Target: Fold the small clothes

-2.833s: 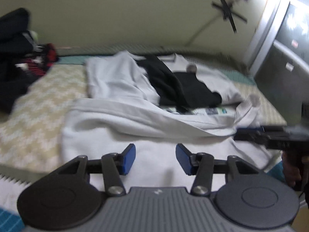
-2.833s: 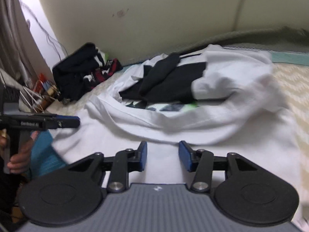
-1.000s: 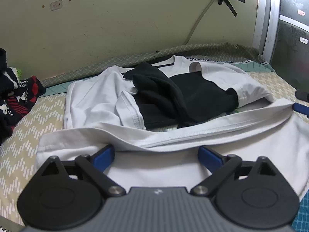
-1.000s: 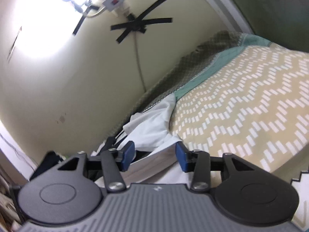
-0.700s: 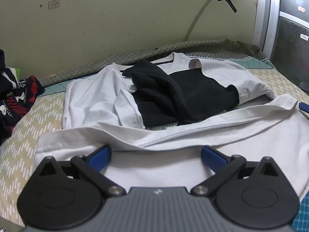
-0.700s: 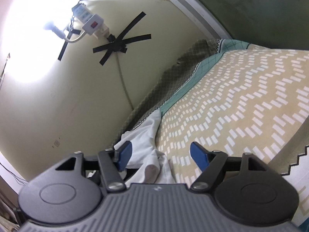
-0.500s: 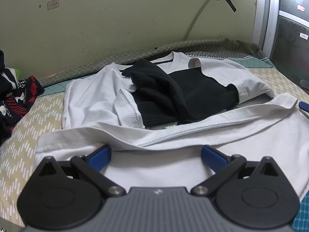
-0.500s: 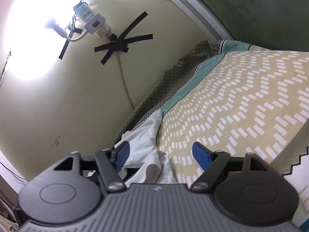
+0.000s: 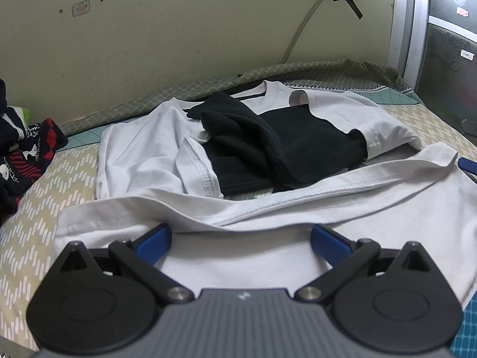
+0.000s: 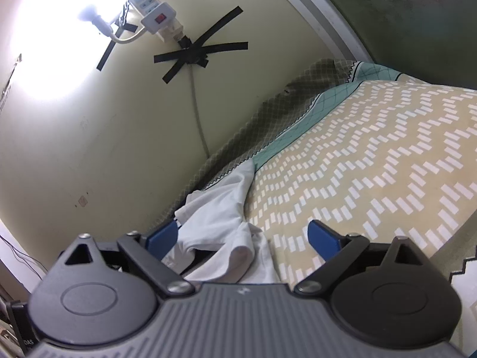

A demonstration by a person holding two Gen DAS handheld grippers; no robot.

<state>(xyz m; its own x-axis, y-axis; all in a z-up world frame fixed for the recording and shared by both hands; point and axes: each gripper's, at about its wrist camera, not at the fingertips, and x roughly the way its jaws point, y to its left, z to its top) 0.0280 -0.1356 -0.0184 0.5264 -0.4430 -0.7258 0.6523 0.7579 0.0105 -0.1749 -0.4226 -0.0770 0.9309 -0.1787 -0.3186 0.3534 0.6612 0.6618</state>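
Right hand-held gripper (image 10: 243,237) has let go of white shirt (image 9: 268,208), jaws opening; left hand-held gripper (image 9: 240,238) spread over shirt hem on bed (image 9: 35,208).

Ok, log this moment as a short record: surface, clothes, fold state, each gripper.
surface: bed cover, zigzag pattern
clothes: white shirt spread out, black garment lying on it
fold state: hem turned up toward the black garment, fold unfinished
side pile: dark clothes at the left edge
left gripper: open, over the shirt, holding nothing
right gripper: jaws opening, shirt cloth between them, not pressed
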